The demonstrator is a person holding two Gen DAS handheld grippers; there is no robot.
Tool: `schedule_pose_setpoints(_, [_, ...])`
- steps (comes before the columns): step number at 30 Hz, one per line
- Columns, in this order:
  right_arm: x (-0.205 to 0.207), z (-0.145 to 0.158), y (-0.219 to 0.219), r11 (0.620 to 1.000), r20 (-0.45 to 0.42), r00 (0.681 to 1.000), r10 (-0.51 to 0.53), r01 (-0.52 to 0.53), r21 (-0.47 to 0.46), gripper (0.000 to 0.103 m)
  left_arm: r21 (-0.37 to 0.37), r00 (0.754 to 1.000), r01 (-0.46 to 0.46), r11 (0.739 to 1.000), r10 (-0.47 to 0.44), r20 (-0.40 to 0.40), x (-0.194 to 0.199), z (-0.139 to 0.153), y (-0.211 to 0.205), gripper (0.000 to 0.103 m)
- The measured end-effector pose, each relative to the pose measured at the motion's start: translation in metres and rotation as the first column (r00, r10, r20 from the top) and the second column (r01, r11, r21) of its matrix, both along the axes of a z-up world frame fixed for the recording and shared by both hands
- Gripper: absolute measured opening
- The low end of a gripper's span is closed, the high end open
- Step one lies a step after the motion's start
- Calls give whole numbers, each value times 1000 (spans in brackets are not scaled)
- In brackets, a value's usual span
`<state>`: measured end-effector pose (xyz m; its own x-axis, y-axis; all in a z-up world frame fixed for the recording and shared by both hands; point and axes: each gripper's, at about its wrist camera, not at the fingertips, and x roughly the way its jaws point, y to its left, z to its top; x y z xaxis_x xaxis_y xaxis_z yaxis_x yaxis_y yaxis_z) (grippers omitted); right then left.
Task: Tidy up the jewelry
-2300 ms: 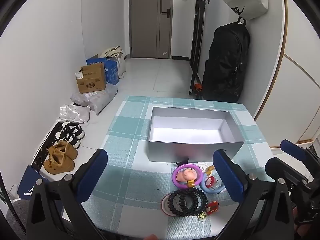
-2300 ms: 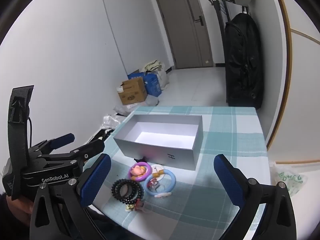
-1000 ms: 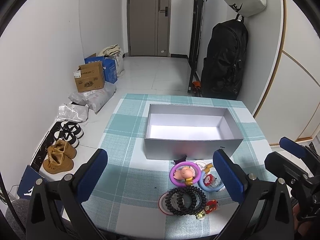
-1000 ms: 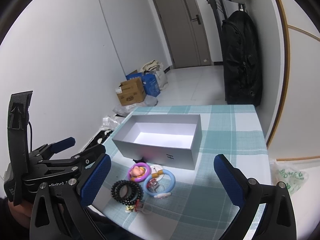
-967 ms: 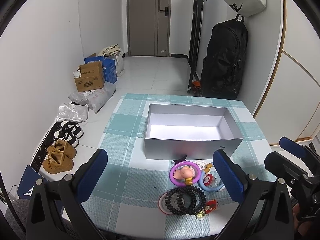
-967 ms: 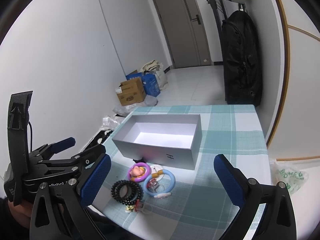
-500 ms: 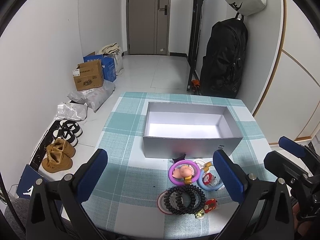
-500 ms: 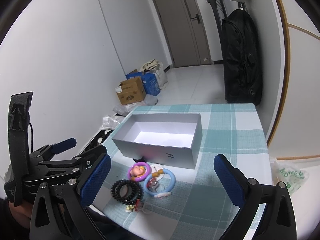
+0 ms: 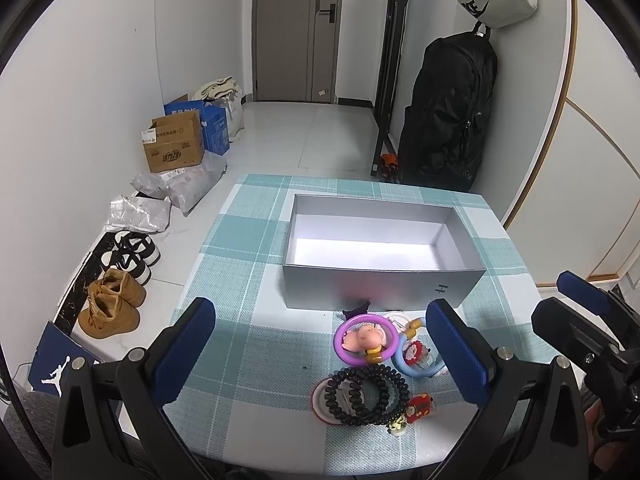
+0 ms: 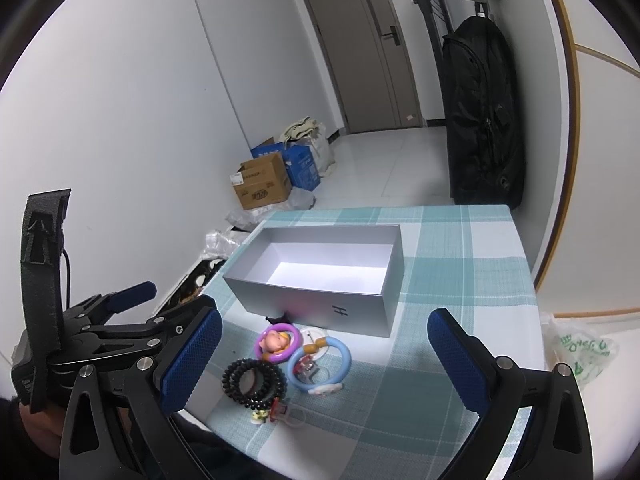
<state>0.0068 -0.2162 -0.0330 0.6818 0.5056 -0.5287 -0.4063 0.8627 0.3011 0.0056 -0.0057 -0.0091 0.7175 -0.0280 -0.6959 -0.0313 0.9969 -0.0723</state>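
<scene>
Little had moved since the earlier frames: both cameras had been raised slightly, and the bangles (image 9: 366, 342) still lay clustered on the table (image 9: 224, 320) just before the empty box (image 9: 380, 248), handy for loading. Both the left gripper (image 9: 320, 354) and right gripper (image 10: 320, 360) were held wide open, nothing gripped. Shoes (image 9: 112, 300) were shown only in the left view; a green-printed bag (image 10: 580, 354) only in the right.
</scene>
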Motion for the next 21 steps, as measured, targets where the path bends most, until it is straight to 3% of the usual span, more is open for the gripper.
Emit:
schedule_pose_setpoints(14, [4,-2,-3,1000,-16,1000,-9,9,11,103,-18,999,21,1000,-22,-34,3,-6,0,102])
schedule_pose_setpoints(21, [8,-5,-8,1000,-43,999,-24,24,7,103,-60,990,59,996,-66,-123,4,-21,10,102])
